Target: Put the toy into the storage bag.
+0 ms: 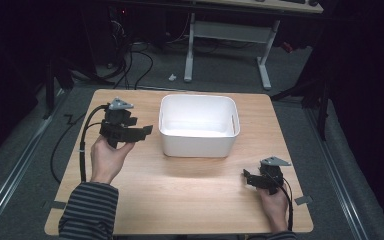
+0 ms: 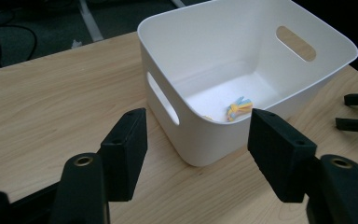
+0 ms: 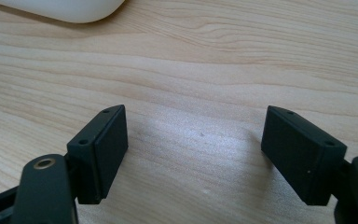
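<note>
A white plastic bin (image 1: pixel 198 126) with handle slots stands at the middle of the wooden table (image 1: pixel 180 185). In the left gripper view the bin (image 2: pixel 214 60) holds a small bundle of yellow, blue and orange pieces (image 2: pixel 238 108) on its floor. My left gripper (image 1: pixel 147 131) is held above the table left of the bin, pointing at it, open and empty (image 2: pixel 198 144). My right gripper (image 1: pixel 245 177) sits low near the table's front right, open with nothing between its jaws (image 3: pixel 193 149). Its tips also appear in the left gripper view as the right gripper (image 2: pixel 354 112).
Beyond the table's far edge lies a grey floor with cables (image 1: pixel 130 65) and the white legs of a desk (image 1: pixel 265 65). The bin's rounded corner (image 3: pixel 74 9) shows at the top of the right gripper view. Bare wood spreads in front of the bin.
</note>
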`<action>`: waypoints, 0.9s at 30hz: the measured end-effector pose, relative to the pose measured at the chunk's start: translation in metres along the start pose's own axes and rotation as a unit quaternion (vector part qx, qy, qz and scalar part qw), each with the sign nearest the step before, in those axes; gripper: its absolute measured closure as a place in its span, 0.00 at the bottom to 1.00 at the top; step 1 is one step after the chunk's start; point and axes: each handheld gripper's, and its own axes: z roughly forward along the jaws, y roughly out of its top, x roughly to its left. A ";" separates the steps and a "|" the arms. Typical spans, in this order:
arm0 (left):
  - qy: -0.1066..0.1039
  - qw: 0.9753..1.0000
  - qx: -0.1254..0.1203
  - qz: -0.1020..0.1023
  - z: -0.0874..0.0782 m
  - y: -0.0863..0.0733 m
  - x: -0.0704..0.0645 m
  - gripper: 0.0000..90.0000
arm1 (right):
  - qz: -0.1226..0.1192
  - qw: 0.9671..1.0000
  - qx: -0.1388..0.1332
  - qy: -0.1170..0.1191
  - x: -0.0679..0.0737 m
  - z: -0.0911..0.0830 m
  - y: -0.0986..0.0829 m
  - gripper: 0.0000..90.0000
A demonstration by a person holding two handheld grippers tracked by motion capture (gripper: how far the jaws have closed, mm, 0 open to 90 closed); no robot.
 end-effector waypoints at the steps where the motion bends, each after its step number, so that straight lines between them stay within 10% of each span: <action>1: 0.001 1.000 -0.001 -0.002 -0.001 -0.001 0.001 0.42 | 0.000 1.000 0.000 0.000 0.000 0.000 0.000 0.25; 27: 0.020 0.997 -0.017 -0.079 -0.018 -0.068 0.038 0.39 | -0.001 1.000 -0.001 0.000 0.001 0.000 0.000 0.25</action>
